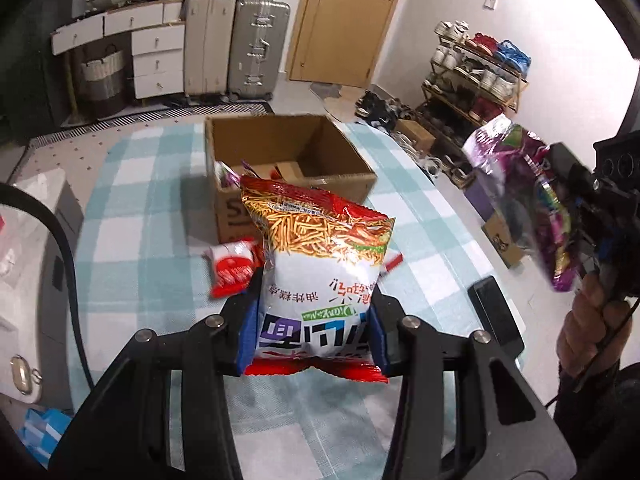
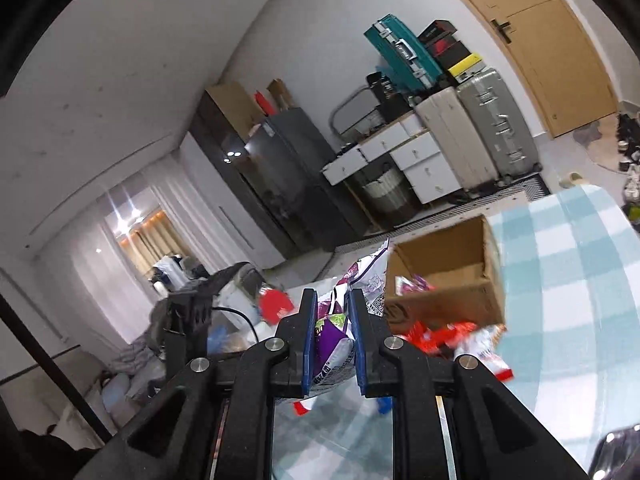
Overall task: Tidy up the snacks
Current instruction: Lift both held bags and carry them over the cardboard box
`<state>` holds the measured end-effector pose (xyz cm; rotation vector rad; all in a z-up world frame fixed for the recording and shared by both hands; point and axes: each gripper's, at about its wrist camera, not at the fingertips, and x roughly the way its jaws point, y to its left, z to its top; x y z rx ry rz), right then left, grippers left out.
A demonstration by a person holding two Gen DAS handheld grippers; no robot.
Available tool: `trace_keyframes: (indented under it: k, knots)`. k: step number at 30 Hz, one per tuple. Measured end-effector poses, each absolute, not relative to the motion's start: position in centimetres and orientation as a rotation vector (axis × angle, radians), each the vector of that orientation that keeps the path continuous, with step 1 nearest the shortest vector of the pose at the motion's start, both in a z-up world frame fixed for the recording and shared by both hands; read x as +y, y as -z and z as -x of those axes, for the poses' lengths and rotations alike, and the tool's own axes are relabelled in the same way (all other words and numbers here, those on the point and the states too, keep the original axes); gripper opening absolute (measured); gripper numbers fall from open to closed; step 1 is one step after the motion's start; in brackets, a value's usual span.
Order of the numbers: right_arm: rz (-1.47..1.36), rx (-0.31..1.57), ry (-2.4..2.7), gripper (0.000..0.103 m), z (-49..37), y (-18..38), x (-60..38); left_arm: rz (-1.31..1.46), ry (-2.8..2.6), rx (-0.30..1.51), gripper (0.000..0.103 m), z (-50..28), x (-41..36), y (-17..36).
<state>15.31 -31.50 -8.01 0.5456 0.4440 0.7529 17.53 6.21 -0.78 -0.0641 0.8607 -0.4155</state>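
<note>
Left tool [image 1: 312,336] grips a noodle snack bag [image 1: 320,264] by its lower end, blue pads squeezed on both sides; bag stands up off the tabletop [image 1: 132,208]. Cardboard box [image 1: 288,160] w/ a few packets inside sits just beyond the left tool. Small red packet [image 1: 232,270] lies left of the noodle snack bag, near the tool tips. Right tool [image 2: 333,336] is clamped on a purple snack bag [image 2: 332,332], held up in the air; box is ahead & to its right.
</note>
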Motion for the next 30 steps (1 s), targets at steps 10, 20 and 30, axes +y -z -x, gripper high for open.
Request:
trace_keyframes:
  k: [10, 20, 30]
  knots:
    - [-0.530, 0.441, -0.767, 0.015, -18.8, 2.9, -30.9, 0.042, 0.392, 0.788, 0.042, -20.4, 6.4, -6.0]
    - [-0.554, 0.426, -0.768, 0.015, -24.5, -1.3, -30.5, 0.047, 0.395, 0.728, 0.042, -24.8, 5.4, -10.9]
    - [-0.427, 0.502, -0.655, 0.015, -31.9, -0.7, -28.6, 0.078, 0.345, 0.771, 0.042, -32.4, 4.0, -9.6]
